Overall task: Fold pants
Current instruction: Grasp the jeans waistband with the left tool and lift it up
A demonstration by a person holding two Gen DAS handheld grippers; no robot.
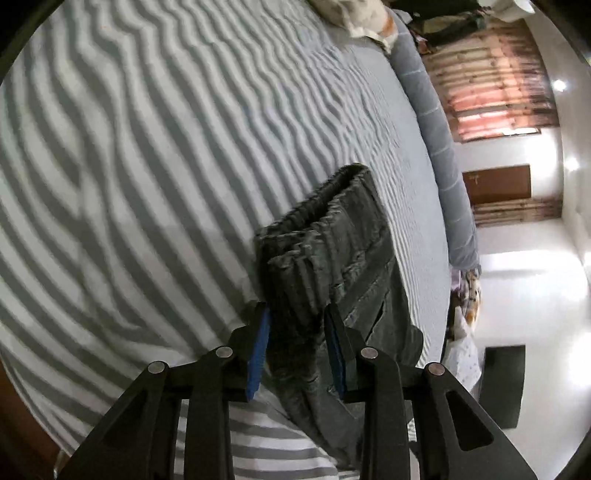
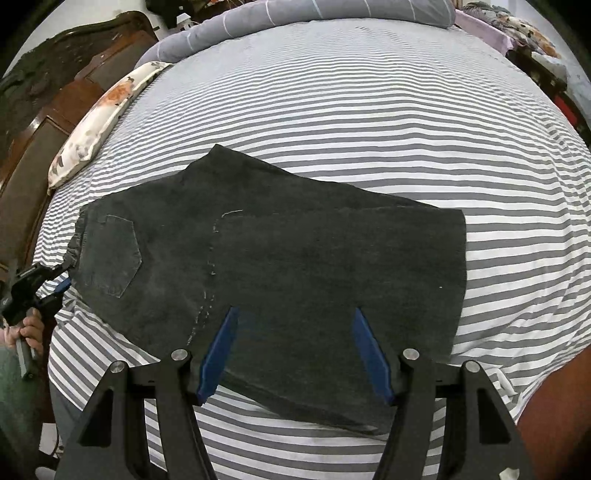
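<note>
Dark grey pants lie folded flat on the striped bed, waistband and back pocket at the left. My right gripper is open, hovering over the pants' near edge with its blue pads wide apart. In the left wrist view the elastic waistband end of the pants sits between the blue pads of my left gripper, which is shut on it. The left gripper also shows in the right wrist view at the waistband, held by a hand.
A grey bolster lies along the far edge of the bed. A floral pillow sits at the far left by a dark wooden headboard. White floor lies beyond the bed edge.
</note>
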